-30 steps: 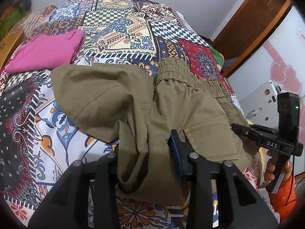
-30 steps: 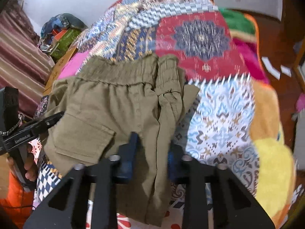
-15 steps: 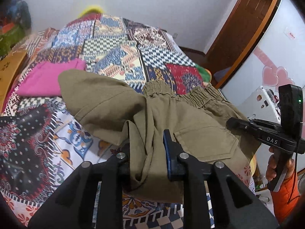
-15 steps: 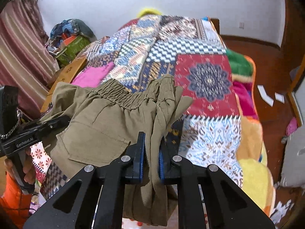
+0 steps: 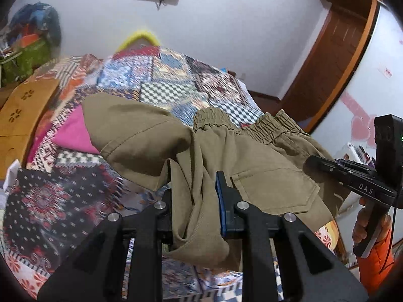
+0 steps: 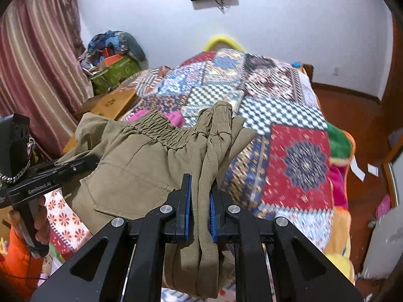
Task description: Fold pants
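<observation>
Olive khaki pants (image 5: pixel 267 176) with an elastic waistband hang lifted above the patchwork bedspread (image 5: pixel 161 75), waistband pointing away from me. My left gripper (image 5: pixel 194 196) is shut on a bunched fold of the pants near their lower left part. My right gripper (image 6: pixel 200 198) is shut on a bunched fold at the right side of the pants (image 6: pixel 136 166). A back pocket faces up between the two grippers. Each gripper also shows in the other's view: the right one (image 5: pixel 352 178) and the left one (image 6: pixel 50 173).
A folded pink garment (image 5: pixel 73 136) lies on the bed behind the pants at left. A wooden board (image 5: pixel 22 115) and piled bags (image 6: pixel 113 60) stand at the bed's left side. A wooden door (image 5: pixel 335 58) and white cabinet are at right. The bed's right edge (image 6: pixel 340 151) drops to a wood floor.
Both grippers have closed on the pants and lifted them off the bed. The views have tilted up to show the far wall.
</observation>
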### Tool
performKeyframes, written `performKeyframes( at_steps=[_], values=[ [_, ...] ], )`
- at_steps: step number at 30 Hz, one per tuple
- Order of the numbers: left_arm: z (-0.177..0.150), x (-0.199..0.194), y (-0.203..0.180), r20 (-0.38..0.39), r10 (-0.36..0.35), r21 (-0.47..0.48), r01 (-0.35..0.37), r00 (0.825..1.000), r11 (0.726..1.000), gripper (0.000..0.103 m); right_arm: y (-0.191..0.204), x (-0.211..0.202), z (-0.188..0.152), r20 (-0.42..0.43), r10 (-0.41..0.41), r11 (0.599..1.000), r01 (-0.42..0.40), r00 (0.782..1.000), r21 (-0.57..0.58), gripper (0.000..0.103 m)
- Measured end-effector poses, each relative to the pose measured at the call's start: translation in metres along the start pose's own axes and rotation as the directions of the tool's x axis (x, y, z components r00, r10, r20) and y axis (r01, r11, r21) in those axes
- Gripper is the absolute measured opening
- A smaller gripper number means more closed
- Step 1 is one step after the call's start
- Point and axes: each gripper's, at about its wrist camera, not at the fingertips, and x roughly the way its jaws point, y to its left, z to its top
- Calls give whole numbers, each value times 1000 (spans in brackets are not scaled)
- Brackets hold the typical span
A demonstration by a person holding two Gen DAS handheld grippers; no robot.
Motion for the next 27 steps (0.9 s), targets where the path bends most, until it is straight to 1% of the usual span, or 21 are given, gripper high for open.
performKeyframes(
  at_steps=[8, 12, 17, 27],
  values=[
    [31, -13, 45, 74, 30, -33, -28, 997, 999, 20, 38, 24, 40, 45, 28, 998, -26, 999, -59, 11],
    [44, -7, 70, 83, 30, -56, -25, 996, 998, 18, 56, 39, 57, 64, 28, 996, -22, 998, -91, 11],
    [59, 0, 95, 101, 55, -61, -49, 993, 997, 17, 71, 64, 76, 59, 32, 993, -25, 998, -112, 11],
    [94, 23, 148, 133, 104, -81, -94, 986, 992, 17, 92, 114, 112, 65, 51, 992, -43, 997, -116, 11]
  ],
)
